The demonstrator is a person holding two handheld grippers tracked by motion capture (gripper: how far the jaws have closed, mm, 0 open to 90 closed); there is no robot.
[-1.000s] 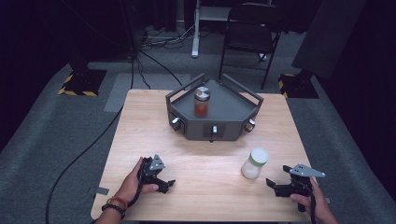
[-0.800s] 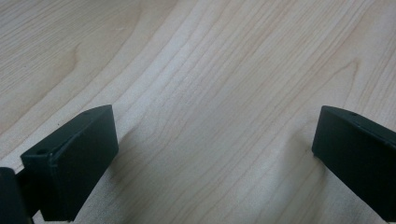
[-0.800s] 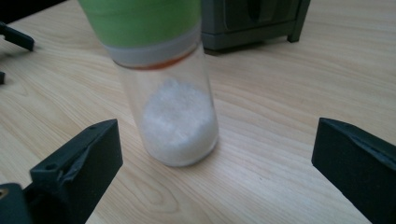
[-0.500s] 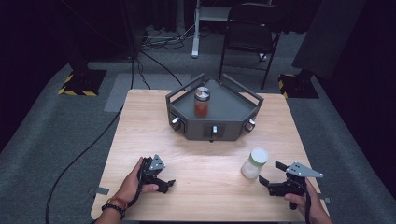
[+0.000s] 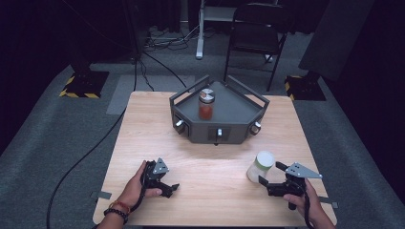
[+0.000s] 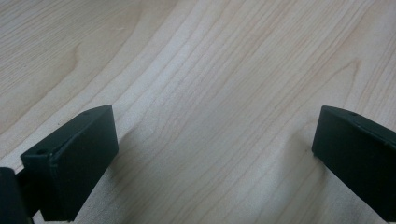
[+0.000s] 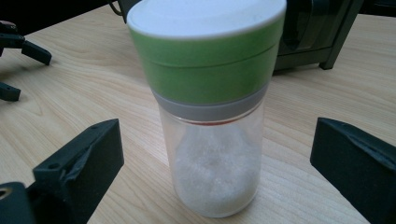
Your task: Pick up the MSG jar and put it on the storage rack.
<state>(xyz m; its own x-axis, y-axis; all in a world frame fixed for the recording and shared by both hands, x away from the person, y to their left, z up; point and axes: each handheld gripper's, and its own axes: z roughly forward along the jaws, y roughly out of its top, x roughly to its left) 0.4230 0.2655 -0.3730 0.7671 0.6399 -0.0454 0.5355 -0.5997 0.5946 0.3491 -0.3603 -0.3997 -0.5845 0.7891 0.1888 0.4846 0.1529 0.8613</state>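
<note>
Shaker jar: a clear jar with a green band and white lid stands upright on the surface, at the near right part; white grains fill its lower half. In the high view the jar is just in front of the right gripper.
Right gripper: the right gripper is held by the person's right hand at the near right edge, low over the surface. Its jaws stand wide apart, one on each side of the jar, and neither touches it. In the right gripper view the jar stands between the two black jaws, nearer the left one, with bare wood showing on both sides.
Left gripper: the left gripper is held by the left hand at the near left part, well apart from the jar. Its jaws are spread wide, with bare wood grain between them.
Black rack: a dark, angular rack with raised rails and round knobs on its front sits at the far middle of the surface, well apart from both grippers.
Red jar: a small jar with reddish contents and a pale lid stands upright on top of the rack.
Behind the surface: a dark folding chair and cables on grey floor.
</note>
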